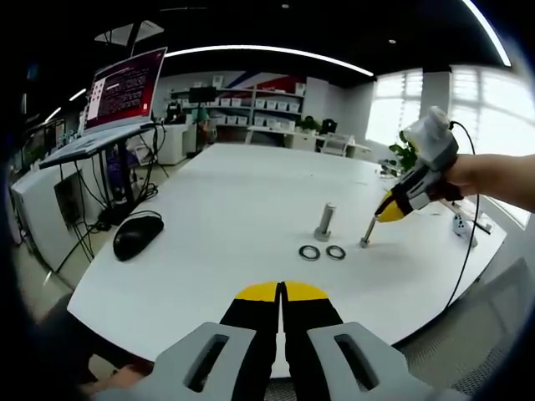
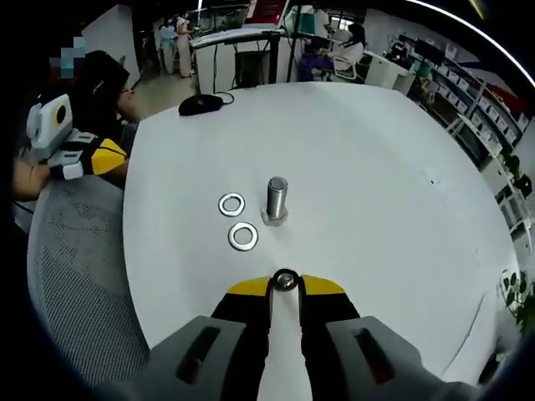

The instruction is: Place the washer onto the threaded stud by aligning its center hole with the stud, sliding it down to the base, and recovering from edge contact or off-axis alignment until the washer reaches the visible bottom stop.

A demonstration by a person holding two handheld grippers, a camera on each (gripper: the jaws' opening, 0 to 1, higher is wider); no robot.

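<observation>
Holding a washer (image 2: 285, 281) pinched at its tips, the right gripper (image 2: 285, 284) should centre the hole above the stud (image 2: 277, 200), mid-surface, then lower straight. 2 washers (image 2: 237, 220) lie beside it. The left gripper (image 1: 281, 291) is closed, empty.

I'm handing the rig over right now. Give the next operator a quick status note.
Left gripper: shut, empty, held back at the table edge.
Right gripper: shut on a washer, held on edge at its tips, short of the stud.
Threaded stud stands upright mid-table, bare.
Two spare washers lie flat beside it.
Done: one washer picked up.
Left: carry it over the stud, align the hole, slide it to the base.
</observation>
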